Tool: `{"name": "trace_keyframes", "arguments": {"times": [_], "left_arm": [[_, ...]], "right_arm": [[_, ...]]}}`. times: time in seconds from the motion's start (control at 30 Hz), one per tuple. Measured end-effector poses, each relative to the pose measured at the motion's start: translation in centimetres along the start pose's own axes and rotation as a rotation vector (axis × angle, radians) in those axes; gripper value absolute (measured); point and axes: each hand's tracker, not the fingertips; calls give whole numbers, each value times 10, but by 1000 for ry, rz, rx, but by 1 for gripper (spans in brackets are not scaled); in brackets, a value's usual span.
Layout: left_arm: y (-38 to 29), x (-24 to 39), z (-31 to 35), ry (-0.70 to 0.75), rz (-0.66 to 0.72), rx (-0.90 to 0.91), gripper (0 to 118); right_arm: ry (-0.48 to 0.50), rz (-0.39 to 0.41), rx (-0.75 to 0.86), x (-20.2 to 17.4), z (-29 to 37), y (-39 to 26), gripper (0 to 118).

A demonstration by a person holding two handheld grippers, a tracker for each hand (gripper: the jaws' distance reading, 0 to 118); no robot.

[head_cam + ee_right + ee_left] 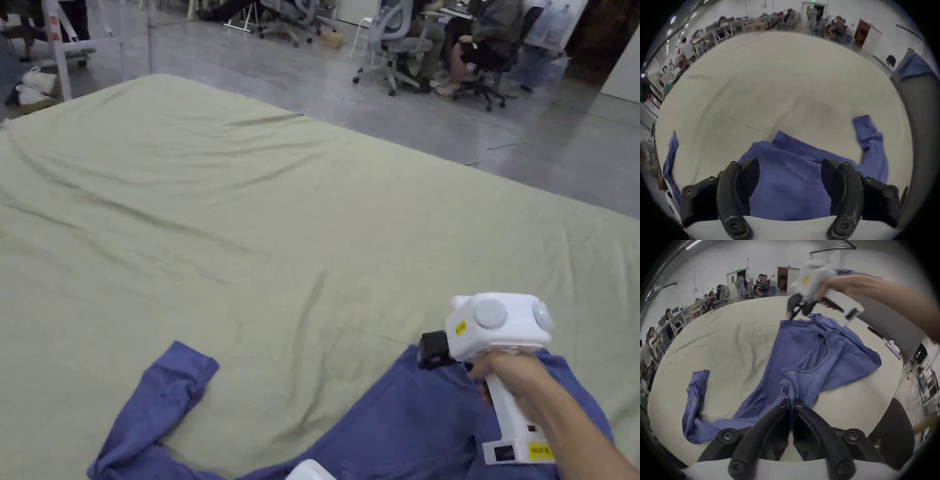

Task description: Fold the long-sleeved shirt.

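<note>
A blue long-sleeved shirt (406,425) lies spread at the near edge of a table covered with a pale green sheet (250,219). One sleeve (162,400) bends off to the left. In the left gripper view, my left gripper (791,400) is shut on a bunched fold of the shirt (802,345) near its neckline. My right gripper (431,350), held in a hand, hovers over the shirt's far edge. In the right gripper view its jaws stand wide apart above the blue cloth (789,186), so the right gripper (790,164) is open with nothing between them. The other sleeve (872,142) lies to the right there.
The sheet stretches wrinkled and bare far beyond the shirt. Past the table's far edge is grey floor with people seated on office chairs (475,44) at the back right. A white frame (62,50) and bags (37,81) stand at the back left.
</note>
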Motion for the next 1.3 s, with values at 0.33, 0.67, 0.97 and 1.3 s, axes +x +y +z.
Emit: {"name": "trace_keyframes", "arguments": {"times": [0.33,0.67,0.97,1.3], "left_arm": [[12,-8,1,34,28,23,0],[136,-101,74,213,206,392,0],[340,-145,183,191,235,699,0],[511,-146,263,299,211,795,0]], "right_arm": [[-20,-5,30,-12,0,-3,1],[-146,-53,423,79,232,-39,1],[-206,-281,801,138,462,-47,1],[-249,-377,980,161,583,5,1]]}}
